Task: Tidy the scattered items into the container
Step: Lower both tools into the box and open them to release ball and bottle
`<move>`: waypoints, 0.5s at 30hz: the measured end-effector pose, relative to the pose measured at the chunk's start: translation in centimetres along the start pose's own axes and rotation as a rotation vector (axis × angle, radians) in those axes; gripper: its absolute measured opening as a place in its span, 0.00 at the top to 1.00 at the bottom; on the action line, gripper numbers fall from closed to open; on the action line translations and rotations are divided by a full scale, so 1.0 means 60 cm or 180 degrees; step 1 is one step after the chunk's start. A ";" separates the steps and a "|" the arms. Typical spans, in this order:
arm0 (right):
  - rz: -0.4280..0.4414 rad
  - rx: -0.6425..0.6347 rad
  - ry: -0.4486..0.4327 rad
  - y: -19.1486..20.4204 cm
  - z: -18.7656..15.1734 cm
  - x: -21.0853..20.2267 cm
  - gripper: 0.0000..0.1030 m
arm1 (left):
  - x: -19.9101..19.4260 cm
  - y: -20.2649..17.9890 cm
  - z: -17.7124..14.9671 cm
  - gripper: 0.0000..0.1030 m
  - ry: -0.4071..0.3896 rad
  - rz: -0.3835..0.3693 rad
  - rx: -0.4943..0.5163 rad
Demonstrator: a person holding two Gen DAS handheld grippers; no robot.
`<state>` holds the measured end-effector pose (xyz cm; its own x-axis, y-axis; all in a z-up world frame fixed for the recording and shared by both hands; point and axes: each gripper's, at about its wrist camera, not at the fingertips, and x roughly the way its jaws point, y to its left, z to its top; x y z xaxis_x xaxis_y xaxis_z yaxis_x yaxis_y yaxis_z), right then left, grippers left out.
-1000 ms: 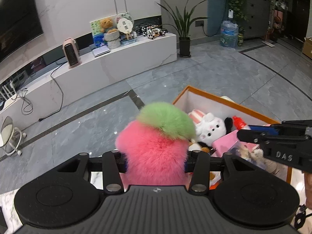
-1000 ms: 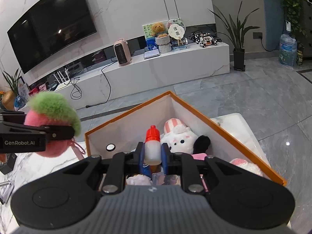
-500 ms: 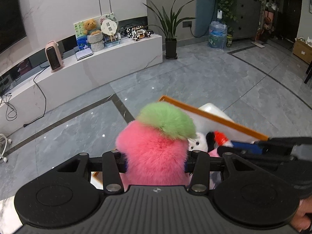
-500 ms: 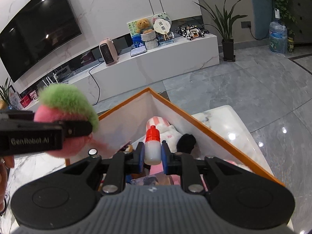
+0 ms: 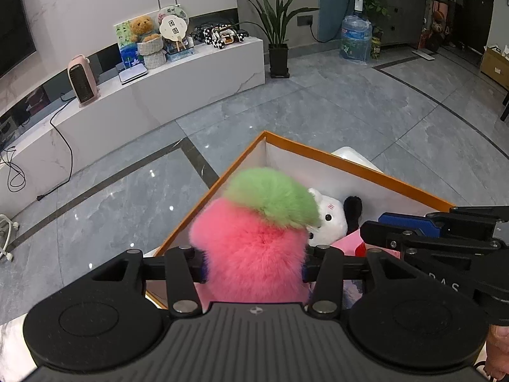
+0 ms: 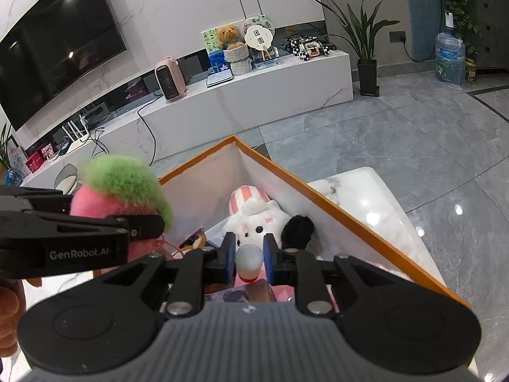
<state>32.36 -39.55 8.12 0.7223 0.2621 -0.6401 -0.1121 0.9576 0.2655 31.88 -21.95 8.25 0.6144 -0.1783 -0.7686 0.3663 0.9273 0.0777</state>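
Pink plush strawberry [image 5: 254,254] fills the left hand-held gripper [image 5: 254,262]; the right hand-held gripper [image 6: 249,256] pinches a small bottle [image 6: 249,259] over the box [image 6: 318,191].

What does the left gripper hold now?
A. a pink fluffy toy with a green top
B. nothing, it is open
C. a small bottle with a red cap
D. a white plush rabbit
A: the left gripper is closed on the pink fluffy toy, near the orange-rimmed box.

Your views: bright, even indoor light; glare spots on the floor [image 5: 152,173] ahead; strong fisheye bending at edges.
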 end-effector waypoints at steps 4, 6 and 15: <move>-0.0020 0.0019 -0.0009 -0.002 0.001 0.000 0.80 | -0.001 -0.003 -0.004 0.47 0.0019 0.0000 0.0023; -0.0042 0.0032 -0.0021 -0.003 0.001 0.001 0.76 | -0.001 -0.003 -0.004 0.41 0.0030 0.0019 0.0030; -0.0063 0.0053 -0.0052 -0.004 0.003 0.000 0.66 | -0.008 -0.008 0.000 0.40 -0.0020 0.0055 0.0052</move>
<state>32.53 -39.82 8.17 0.7353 0.2411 -0.6334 -0.0866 0.9604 0.2650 31.38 -22.31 8.59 0.6252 -0.1643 -0.7630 0.3668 0.9248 0.1014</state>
